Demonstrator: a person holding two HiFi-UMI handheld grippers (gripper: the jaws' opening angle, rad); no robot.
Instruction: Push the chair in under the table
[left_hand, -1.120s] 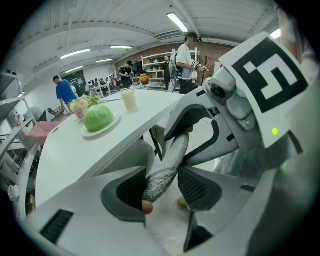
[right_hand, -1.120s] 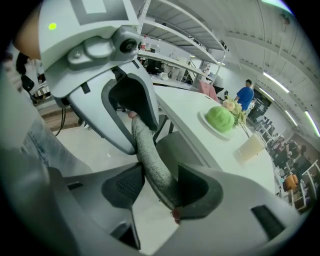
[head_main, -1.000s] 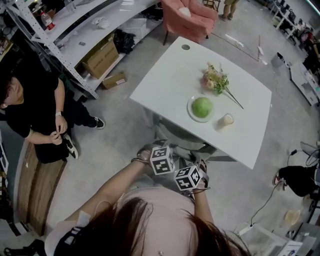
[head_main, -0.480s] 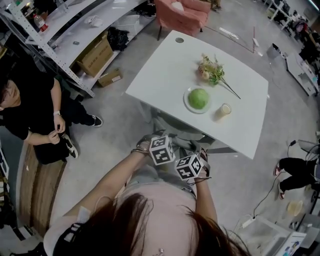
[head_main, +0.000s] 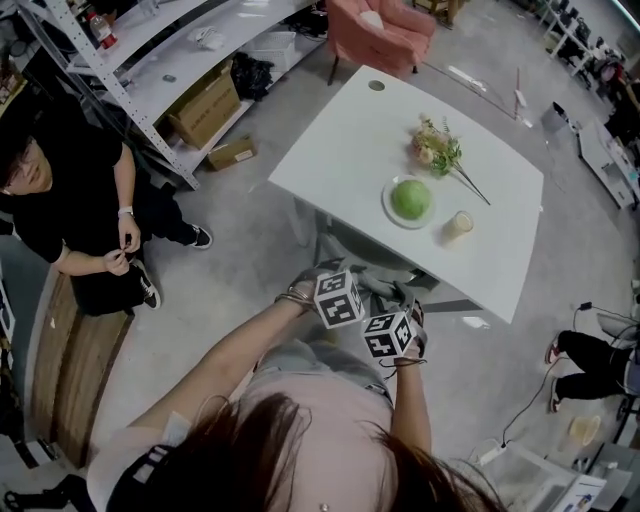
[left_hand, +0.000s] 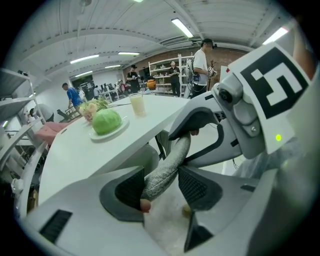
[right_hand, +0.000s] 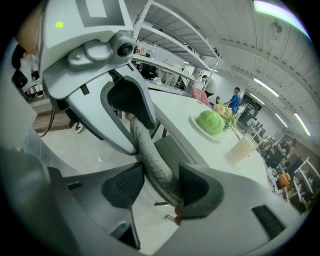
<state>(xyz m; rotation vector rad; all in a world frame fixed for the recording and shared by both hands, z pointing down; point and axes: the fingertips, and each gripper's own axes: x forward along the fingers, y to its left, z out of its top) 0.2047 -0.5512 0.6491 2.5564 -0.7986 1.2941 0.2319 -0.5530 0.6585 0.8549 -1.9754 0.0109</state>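
The chair (head_main: 370, 272) has advanced slightly over the last second. Its seat lies largely under the near edge of the table (head_main: 340, 150), so little travel probably remains. The left gripper (left_hand: 162, 185) and right gripper (right_hand: 159, 186) each clamp the backrest rim (left_hand: 170, 160), which is rounded, grey and coarse-woven. The tabletop is smooth and white.

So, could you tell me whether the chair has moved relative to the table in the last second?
Yes, slightly: the chair, gripped by the left tool and right tool, is further in under the table edge than before.
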